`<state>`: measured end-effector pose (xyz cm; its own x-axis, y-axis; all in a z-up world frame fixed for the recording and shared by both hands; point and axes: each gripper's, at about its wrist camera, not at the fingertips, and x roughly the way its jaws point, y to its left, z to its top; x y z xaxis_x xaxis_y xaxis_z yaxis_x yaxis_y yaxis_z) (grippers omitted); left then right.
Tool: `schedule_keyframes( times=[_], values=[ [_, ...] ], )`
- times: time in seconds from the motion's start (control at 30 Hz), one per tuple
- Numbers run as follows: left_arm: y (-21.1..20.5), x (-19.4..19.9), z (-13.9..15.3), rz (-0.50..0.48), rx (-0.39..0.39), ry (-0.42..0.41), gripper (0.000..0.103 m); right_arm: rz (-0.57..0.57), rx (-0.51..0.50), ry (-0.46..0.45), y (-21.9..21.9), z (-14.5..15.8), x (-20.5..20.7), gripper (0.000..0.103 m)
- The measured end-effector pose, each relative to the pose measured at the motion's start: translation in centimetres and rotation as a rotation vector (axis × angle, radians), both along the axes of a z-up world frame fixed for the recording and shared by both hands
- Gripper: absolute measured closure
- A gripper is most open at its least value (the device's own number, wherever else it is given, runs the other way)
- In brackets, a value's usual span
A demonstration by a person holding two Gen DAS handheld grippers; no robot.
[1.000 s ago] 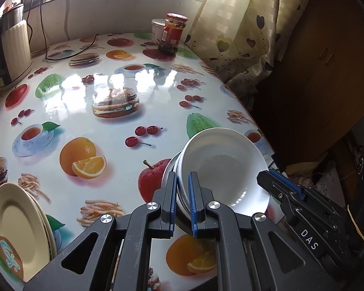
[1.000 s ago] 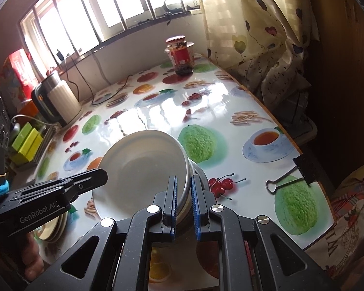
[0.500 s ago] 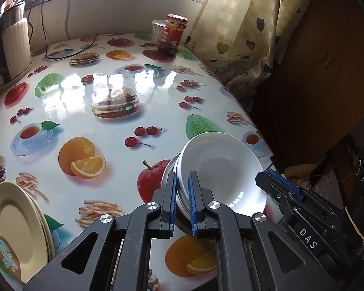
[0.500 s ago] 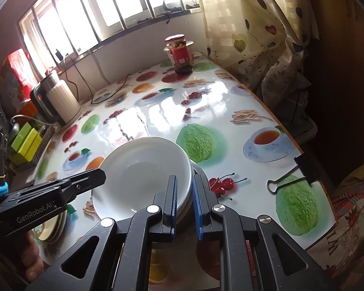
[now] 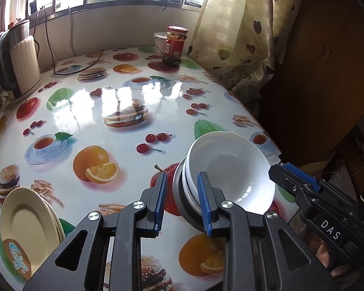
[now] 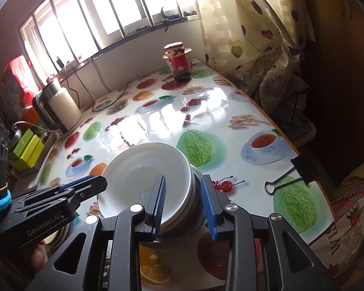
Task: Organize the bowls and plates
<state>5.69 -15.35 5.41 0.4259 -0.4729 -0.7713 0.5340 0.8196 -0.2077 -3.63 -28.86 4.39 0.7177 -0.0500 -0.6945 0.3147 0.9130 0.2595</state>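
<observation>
A stack of white bowls (image 5: 230,167) nests in a dark metal bowl (image 5: 189,215) and rests on the fruit-print table near its right edge. My left gripper (image 5: 182,201) straddles the stack's near left rim. Its jaws are opening and the outer pad stands off the rim. My right gripper (image 6: 184,205) straddles the right rim of the white bowls (image 6: 145,167), its jaws also opening with a gap on both sides. Each gripper shows in the other's view: right gripper (image 5: 282,169), left gripper (image 6: 89,181). Cream plates (image 5: 29,230) lie stacked at the table's near left.
A kettle (image 5: 19,58) with its cord stands at the far left. A red-lidded jar (image 5: 174,46) and a white cup (image 5: 160,43) stand by the curtain. A black binder clip (image 6: 293,172) lies near the right table edge (image 6: 310,169). Green boxes (image 6: 29,148) sit beside the table.
Both grippers were shut on the bowl stack's rim and now stand with their jaws apart around it. The stack has settled lower, onto the table.
</observation>
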Motion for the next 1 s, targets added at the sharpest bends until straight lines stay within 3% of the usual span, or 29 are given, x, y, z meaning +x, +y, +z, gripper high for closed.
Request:
schedule_keyframes(
  times=[0.1,0.3,0.87,1.0],
  values=[
    [0.5,-0.8,0.2,0.007,0.011,-0.052,0.067,-0.005,0.002,-0.017,0.1,0.2,-0.5,0.071],
    [1.7,-2.0,0.3,0.024,0.024,-0.108,0.067,-0.013,0.008,-0.060,0.3,0.3,-1.9,0.063],
    [2.7,-3.5,-0.9,0.044,0.048,-0.158,0.065,-0.039,0.029,-0.078,-0.7,-1.2,-4.3,0.057],
    [2.5,-3.5,-1.5,0.039,0.043,-0.139,0.065,-0.039,0.026,-0.081,-0.8,-1.5,-4.6,0.057]
  ],
)
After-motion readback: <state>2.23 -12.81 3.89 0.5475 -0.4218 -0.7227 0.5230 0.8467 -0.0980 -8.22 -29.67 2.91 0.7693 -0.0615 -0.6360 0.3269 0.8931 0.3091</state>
